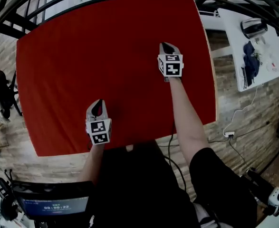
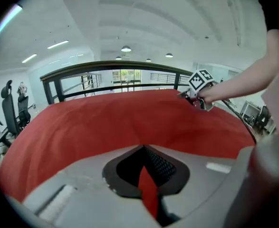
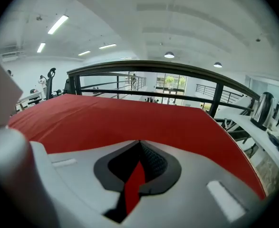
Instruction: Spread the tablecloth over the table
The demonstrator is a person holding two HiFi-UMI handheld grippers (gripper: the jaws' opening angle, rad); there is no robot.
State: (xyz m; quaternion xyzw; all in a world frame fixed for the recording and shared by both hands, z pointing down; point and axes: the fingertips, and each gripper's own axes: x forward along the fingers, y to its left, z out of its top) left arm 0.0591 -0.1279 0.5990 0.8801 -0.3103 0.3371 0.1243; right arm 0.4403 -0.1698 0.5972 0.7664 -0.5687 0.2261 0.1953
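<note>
The red tablecloth (image 1: 106,56) lies over the whole desk and hides it. Your left gripper (image 1: 98,106), near the cloth's 6 o'clock edge, and your right gripper (image 1: 166,47), toward 2 o'clock, are each clenched on a little pinch of it. If you pull too hard toward you, the cloth could slide off the far side at 12 o'clock. If one hand pulls more, it could go crooked or bunch up. The black cable (image 1: 173,151) by your right arm might snag the near edge. A railing (image 3: 144,64) runs at 12 o'clock and a white side table (image 1: 232,39) stands at 2 o'clock
</note>
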